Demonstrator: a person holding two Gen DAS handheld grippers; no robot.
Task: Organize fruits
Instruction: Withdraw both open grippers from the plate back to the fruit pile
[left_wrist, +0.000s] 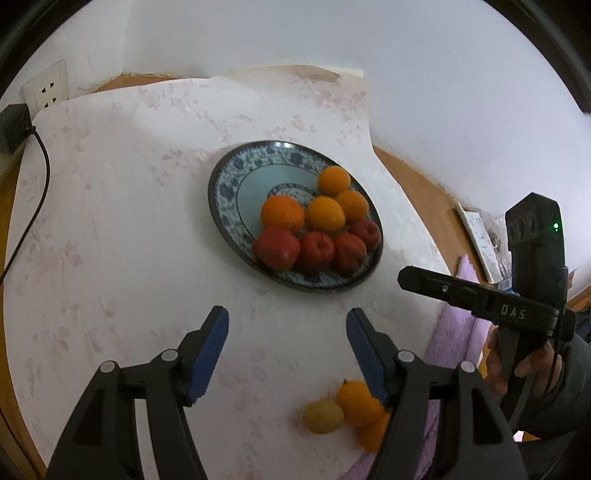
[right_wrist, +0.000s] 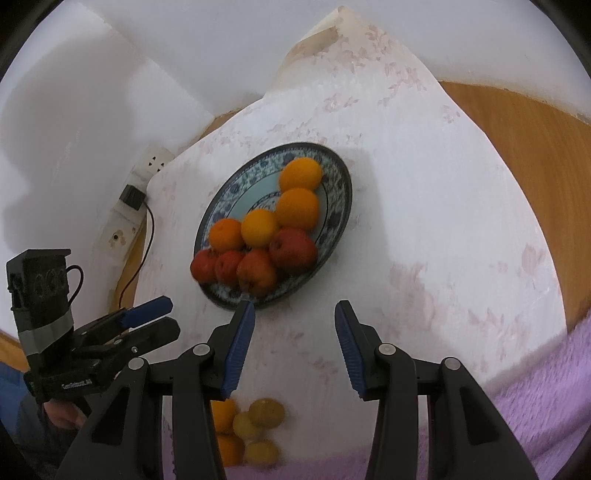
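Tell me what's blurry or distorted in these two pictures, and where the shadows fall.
Left wrist view: fisheye bends the table edge; the plate is sharp, the loose fruit near the bottom is smeared. Right wrist view: same curving, the loose fruit below the jaws is blurred, and soft shadows fall on the white wall at left.

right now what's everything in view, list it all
blue-and-white patterned ceramic plate: one, middle of the cloth
round oranges: four, orange, on the plate's far half
red apples: four, on the plate's near rim
loose small fruits: about five, orange and yellow, on the cloth's near edge
pale floral tablecloth: one, over a wooden table
white wall socket: one, far left, black plug
purple fuzzy fabric: near edge
left tongs: open, empty
right tongs: open, empty
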